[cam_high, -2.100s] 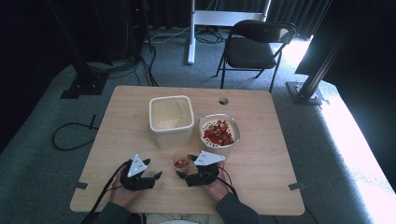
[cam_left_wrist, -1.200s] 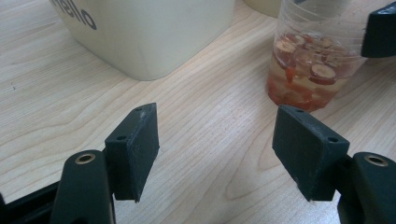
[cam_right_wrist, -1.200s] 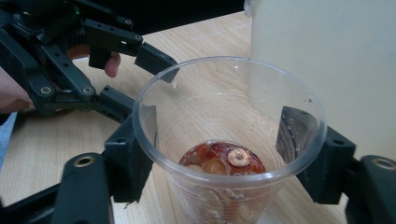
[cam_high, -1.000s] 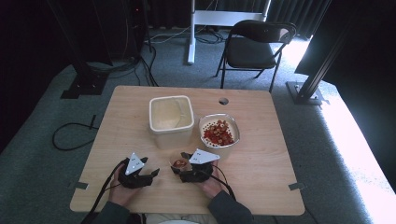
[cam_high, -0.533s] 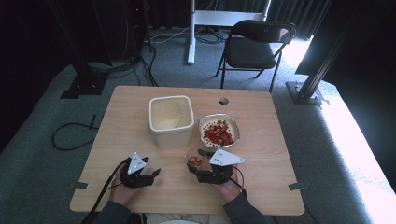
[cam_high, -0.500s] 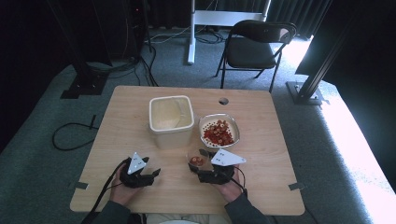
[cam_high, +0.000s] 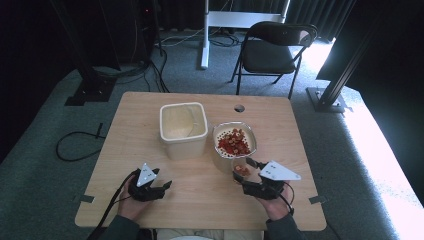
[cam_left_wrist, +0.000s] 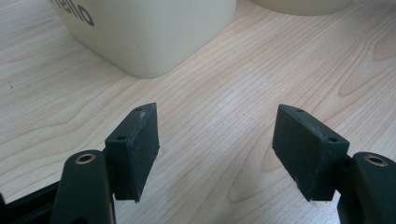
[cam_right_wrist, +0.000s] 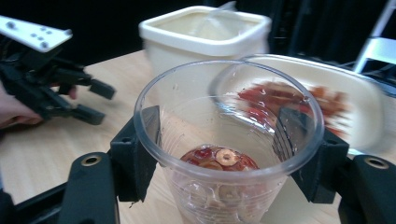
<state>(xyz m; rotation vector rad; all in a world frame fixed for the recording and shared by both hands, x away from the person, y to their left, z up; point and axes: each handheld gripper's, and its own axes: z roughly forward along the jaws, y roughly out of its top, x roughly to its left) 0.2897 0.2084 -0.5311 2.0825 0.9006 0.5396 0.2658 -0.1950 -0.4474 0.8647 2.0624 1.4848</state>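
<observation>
Two claws low, right claw (cam_right_wrist: 219, 154) perhaps tilted.

A studio or lab-like recording space: a wooden tabletop (cam_high: 150, 125) on grey carpet (cam_high: 40, 170), black curtains at upper left, metal stand bases (cam_high: 90, 92), loose cables (cam_high: 75, 145), a folding chair (cam_high: 275, 50) at top.

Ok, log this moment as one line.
right claw: shut on clear cup, beside bowl | left claw: open, empty, over table

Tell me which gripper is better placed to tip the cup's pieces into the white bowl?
Right. The right gripper already clamps the clear cup beside the white bowl; the left gripper stands open, farther away.
</observation>
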